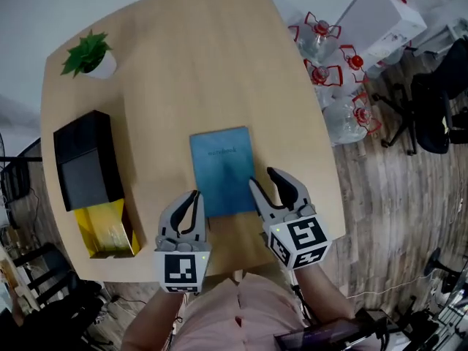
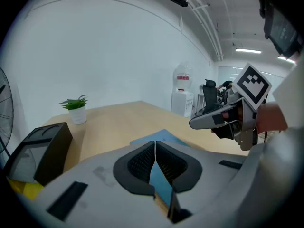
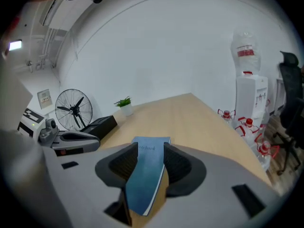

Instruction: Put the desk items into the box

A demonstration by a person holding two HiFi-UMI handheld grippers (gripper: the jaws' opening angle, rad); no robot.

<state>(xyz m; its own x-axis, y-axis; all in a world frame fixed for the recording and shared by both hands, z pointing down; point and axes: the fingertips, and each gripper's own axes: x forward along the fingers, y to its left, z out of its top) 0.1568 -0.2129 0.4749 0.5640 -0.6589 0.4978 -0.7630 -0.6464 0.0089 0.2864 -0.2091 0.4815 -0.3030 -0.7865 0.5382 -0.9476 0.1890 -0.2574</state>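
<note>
Closest in, at the near edge of the round-cornered wooden table (image 1: 205,64), the two hand-held grippers flank the near end of a blue notebook (image 1: 221,168) that lies flat and closed in the middle of the tabletop. On the person's left, the left gripper (image 1: 194,194) sits at the notebook's near left corner; its own view shows its jaws brought together tip to tip, with a sliver of blue in the slit behind the tips, and whether they nip the cover's edge cannot be told. On the other side, the right gripper (image 1: 260,175) is spread wide over the notebook's near right edge, one jaw above the cover and the other off to its right, so in its own view the book runs up through the gap without being squeezed. Well to the left of the notebook stands the black box (image 1: 86,168), long side running away from the person, with a yellow section (image 1: 106,229) at its near end. Beyond it, near the far left corner, is a small potted plant (image 1: 89,53) in a white pot. Off the table to the right, on the wood floor, stand clear water jugs (image 1: 322,39) with red handles, a white carton (image 1: 384,17) and a black office chair (image 1: 431,101).
</note>
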